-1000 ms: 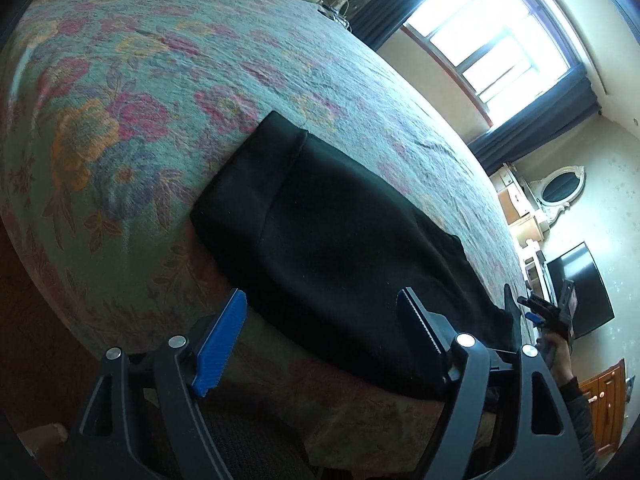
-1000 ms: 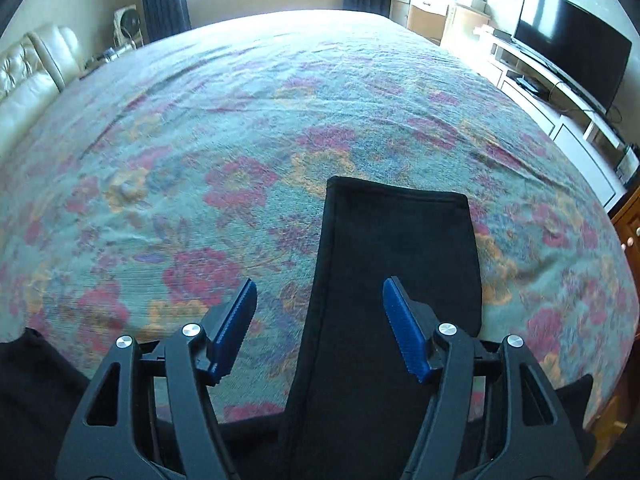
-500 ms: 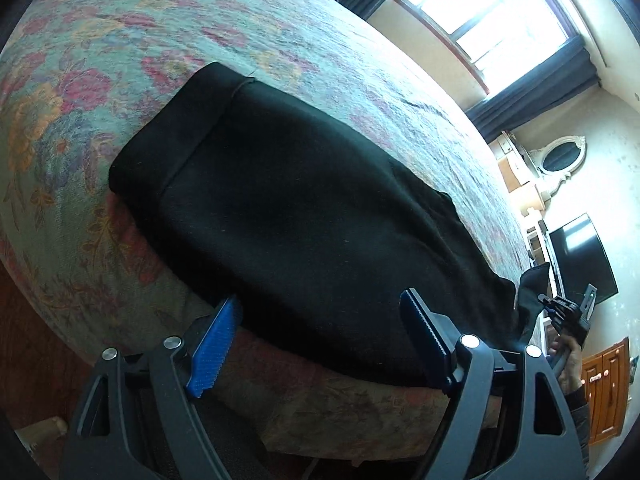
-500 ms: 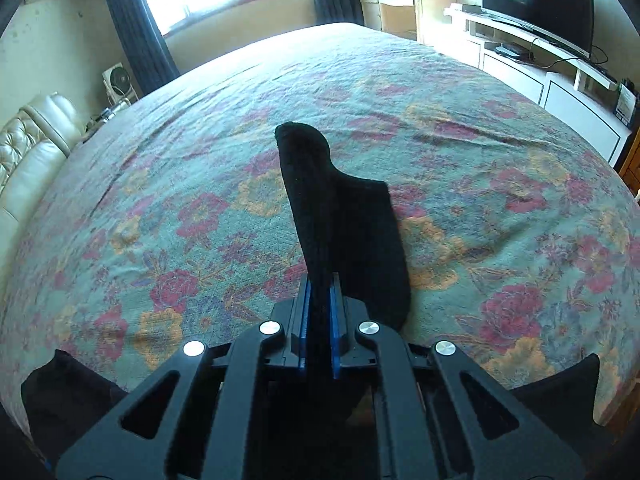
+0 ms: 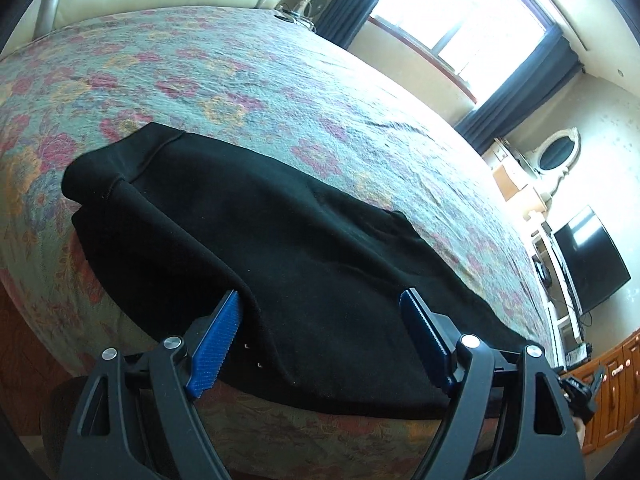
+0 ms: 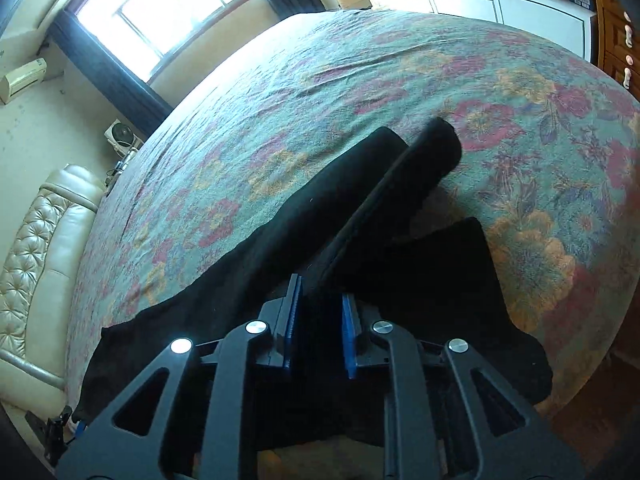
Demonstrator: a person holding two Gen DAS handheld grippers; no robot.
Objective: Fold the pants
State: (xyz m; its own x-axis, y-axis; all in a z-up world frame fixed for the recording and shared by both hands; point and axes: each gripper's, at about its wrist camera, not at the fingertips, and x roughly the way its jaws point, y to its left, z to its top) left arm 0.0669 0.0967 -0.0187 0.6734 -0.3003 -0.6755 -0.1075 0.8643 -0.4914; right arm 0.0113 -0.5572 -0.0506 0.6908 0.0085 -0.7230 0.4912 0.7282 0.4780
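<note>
Black pants (image 5: 280, 248) lie along the near edge of a floral bedspread (image 5: 280, 92), waistband at the left. My left gripper (image 5: 320, 320) is open, its blue pads on either side of the pants' near edge, which drapes between them. In the right wrist view my right gripper (image 6: 318, 312) is shut on the leg end of the pants (image 6: 400, 196) and lifts it off the bed, the hem curling over beyond the fingers. The other leg (image 6: 460, 272) lies flat on the bedspread (image 6: 320, 80) to the right.
A cream leather headboard (image 6: 36, 248) bounds the bed on one side. A window with dark curtains (image 5: 460, 28) is beyond the bed. A TV (image 5: 588, 256) on a white unit and wooden cabinets (image 5: 616, 384) stand past the foot.
My right gripper closed on the leg end and has lifted and swung it leftward. My left gripper moved in over the pants' near edge, still open.
</note>
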